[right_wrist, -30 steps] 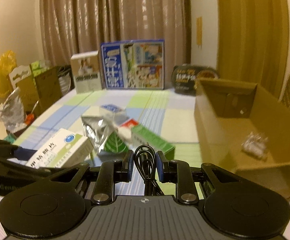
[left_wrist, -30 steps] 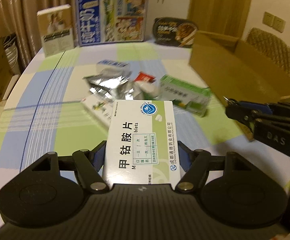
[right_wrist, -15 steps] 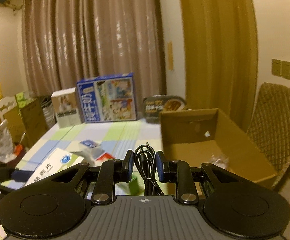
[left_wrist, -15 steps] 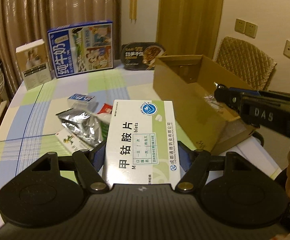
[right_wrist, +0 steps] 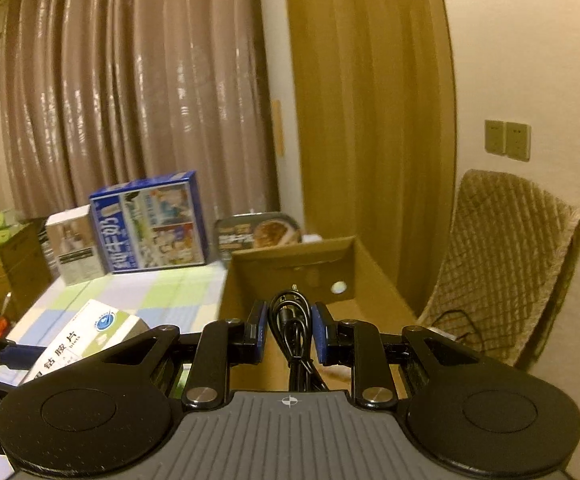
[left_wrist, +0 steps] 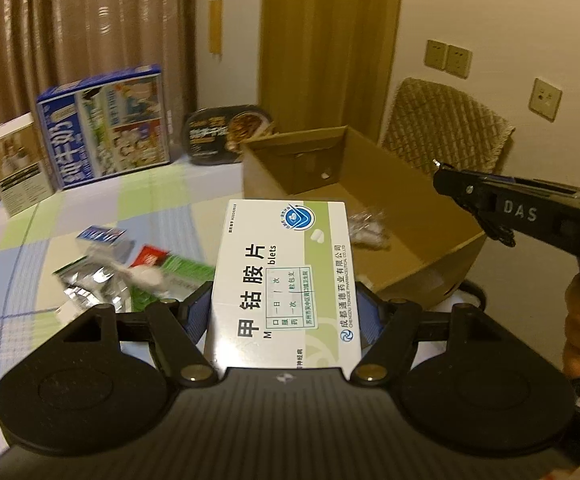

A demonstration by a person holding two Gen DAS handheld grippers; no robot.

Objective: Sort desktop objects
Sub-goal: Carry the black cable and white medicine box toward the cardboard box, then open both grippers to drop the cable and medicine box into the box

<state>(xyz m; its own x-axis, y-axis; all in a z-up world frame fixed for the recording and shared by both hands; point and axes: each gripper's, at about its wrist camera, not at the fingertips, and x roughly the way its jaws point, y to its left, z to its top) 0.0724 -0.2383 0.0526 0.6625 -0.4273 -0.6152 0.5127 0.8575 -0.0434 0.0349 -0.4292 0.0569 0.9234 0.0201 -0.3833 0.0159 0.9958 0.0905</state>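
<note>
My left gripper point(left_wrist: 286, 312) is shut on a white and green medicine box point(left_wrist: 286, 276), held above the table's right part, just short of the open cardboard box point(left_wrist: 418, 216). My right gripper point(right_wrist: 290, 332) is shut on a coiled black cable point(right_wrist: 292, 320) and hangs over the cardboard box point(right_wrist: 370, 276). The right gripper's side point(left_wrist: 502, 204) shows in the left wrist view, above the box's right wall. A clear packet point(left_wrist: 366, 228) lies inside the cardboard box. The medicine box point(right_wrist: 82, 336) also shows at lower left in the right wrist view.
Left on the checked tablecloth point(left_wrist: 22, 248) lie a silver pouch point(left_wrist: 86, 284), a green carton point(left_wrist: 170, 280) and small packets. A blue milk carton point(left_wrist: 106, 128), a white box point(left_wrist: 14, 164) and a food tray point(left_wrist: 226, 132) stand at the back. A wicker chair point(left_wrist: 446, 128) is behind the box.
Both grippers have risen and swung right, from over the pile of packets towards the cardboard box. Each keeps its hold: the left on the medicine box, the right on the cable.
</note>
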